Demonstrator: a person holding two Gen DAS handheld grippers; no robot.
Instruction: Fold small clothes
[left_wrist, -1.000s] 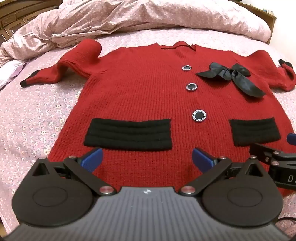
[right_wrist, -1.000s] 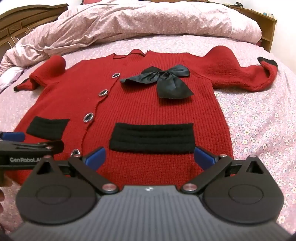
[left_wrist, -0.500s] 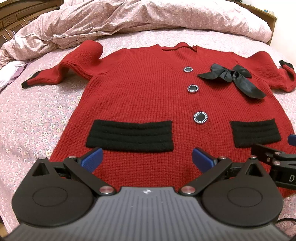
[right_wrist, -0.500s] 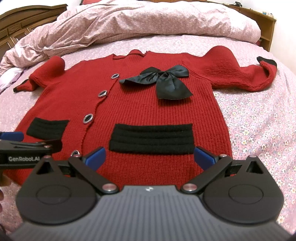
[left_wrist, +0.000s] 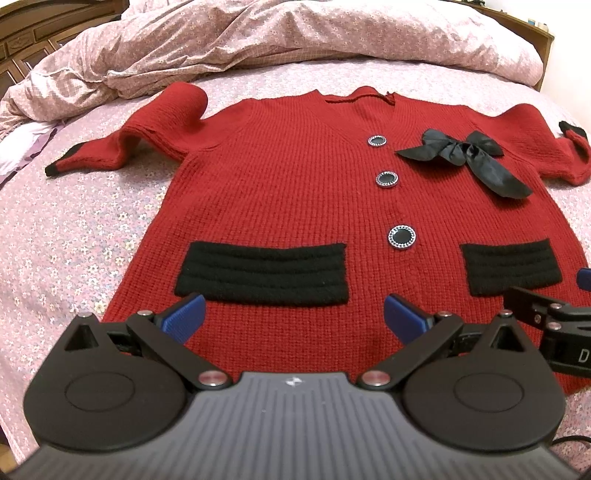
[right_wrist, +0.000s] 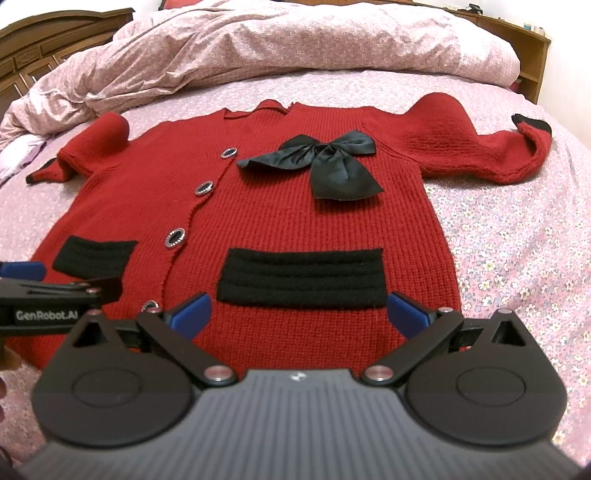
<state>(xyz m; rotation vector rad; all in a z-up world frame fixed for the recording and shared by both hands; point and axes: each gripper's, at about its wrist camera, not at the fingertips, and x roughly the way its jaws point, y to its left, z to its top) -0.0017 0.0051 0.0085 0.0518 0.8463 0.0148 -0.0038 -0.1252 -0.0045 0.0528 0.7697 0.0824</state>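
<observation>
cardigan flat on bed, both grippers released

cardigan (left_wrist: 295, 192) lies face up and spread on bedsheet (left_wrist: 74, 229), collar toward duvet (left_wrist: 295, 44), hem toward the cameras. both sleeves stretch out sideways; each bulges up near the shoulder, black cuffs at the ends. three buttons (left_wrist: 401, 236) run down the front in the left wrist view; a fourth shows at the hem in the right wrist view, partly hidden. bow (right_wrist: 321, 162) sits on the chest, beside the top button. two black pockets: left pocket (left_wrist: 262, 273), right pocket (right_wrist: 301, 278).

left gripper (left_wrist: 293, 319): jaws wide apart, nothing between the blue pads (left_wrist: 184, 317). it hangs above the hem just below left pocket; whether it touches the knit, cannot tell.

right gripper (right_wrist: 298, 314): jaws also wide apart, empty, above the hem just below right pocket.

each gripper's side shows at the edge of the other's view, so they sit side by side along the hem.

headboard (right_wrist: 55, 40) stands behind duvet, far left.
</observation>
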